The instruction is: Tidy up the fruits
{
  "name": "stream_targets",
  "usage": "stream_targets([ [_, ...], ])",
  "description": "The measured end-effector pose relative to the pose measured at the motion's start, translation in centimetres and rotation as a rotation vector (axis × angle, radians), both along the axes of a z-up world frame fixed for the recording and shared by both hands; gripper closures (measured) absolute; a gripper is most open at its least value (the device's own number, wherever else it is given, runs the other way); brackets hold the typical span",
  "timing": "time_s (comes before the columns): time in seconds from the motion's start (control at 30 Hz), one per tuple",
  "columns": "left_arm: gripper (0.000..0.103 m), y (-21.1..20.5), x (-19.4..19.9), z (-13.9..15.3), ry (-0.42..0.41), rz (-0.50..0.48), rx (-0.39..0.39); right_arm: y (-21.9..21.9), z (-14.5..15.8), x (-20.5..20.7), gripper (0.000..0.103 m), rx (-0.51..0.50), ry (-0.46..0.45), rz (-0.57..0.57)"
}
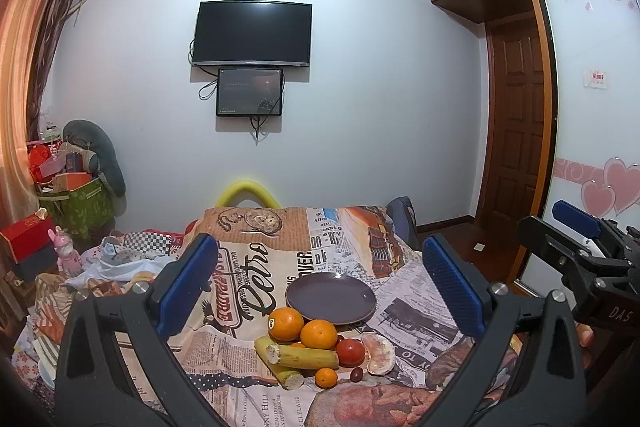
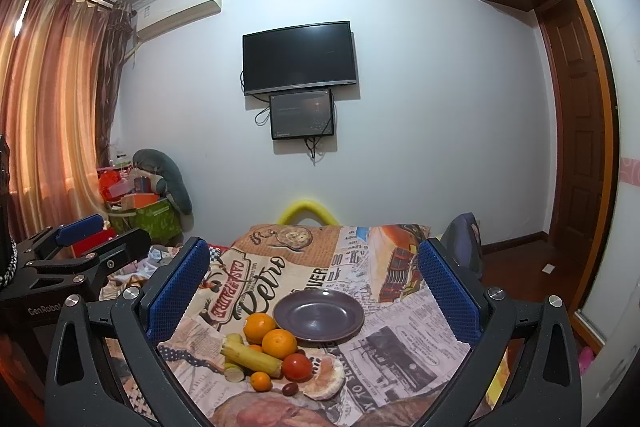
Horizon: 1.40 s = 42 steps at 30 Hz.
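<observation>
A pile of fruit lies on a newspaper-print cloth: two oranges (image 1: 285, 323) (image 1: 319, 334), a small mandarin (image 1: 325, 377), two yellow-green cane pieces (image 1: 302, 355), a red tomato (image 1: 350, 351), a peeled citrus half (image 1: 379, 353) and a dark small fruit (image 1: 356, 373). An empty purple plate (image 1: 331, 298) sits just behind them. My left gripper (image 1: 320, 287) is open and empty, above and short of the pile. My right gripper (image 2: 316, 287) is open and empty, also short of the pile; the oranges (image 2: 259, 327) (image 2: 279, 343), tomato (image 2: 297, 367) and plate (image 2: 319, 315) show in its view.
The cloth (image 1: 256, 267) covers a bed-like surface with clutter and a pink toy (image 1: 66, 255) to the left. A yellow foam arch (image 1: 246, 193) stands at the far edge. The right gripper's body (image 1: 580, 259) shows at right; the left gripper's body (image 2: 68, 259) shows at left.
</observation>
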State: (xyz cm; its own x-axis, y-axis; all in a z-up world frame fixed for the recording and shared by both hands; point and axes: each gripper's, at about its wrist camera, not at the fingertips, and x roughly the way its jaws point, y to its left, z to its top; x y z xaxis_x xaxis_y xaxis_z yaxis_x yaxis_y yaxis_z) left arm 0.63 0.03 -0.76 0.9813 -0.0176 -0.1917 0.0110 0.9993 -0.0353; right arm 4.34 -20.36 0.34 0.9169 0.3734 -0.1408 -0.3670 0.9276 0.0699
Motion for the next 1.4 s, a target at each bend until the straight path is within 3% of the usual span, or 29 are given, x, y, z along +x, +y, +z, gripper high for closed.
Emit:
stream_targets([
  [0.87, 0.0, -0.2, 0.2, 0.0, 0.008, -0.009, 0.001, 0.2, -0.3, 0.2, 0.0, -0.008, 0.007, -0.006],
  [1.1, 0.0, 0.6, 1.9, -1.3, 0.035, -0.022, -0.002, 0.3, -2.0, 2.3, 0.0, -0.027, 0.073, -0.01],
  [1.4, 0.003, 2.5, 6.8, -5.4, 0.183, 0.011, -0.003, 0.6, -6.3, 6.7, 0.0, -0.081, 0.222, 0.018],
])
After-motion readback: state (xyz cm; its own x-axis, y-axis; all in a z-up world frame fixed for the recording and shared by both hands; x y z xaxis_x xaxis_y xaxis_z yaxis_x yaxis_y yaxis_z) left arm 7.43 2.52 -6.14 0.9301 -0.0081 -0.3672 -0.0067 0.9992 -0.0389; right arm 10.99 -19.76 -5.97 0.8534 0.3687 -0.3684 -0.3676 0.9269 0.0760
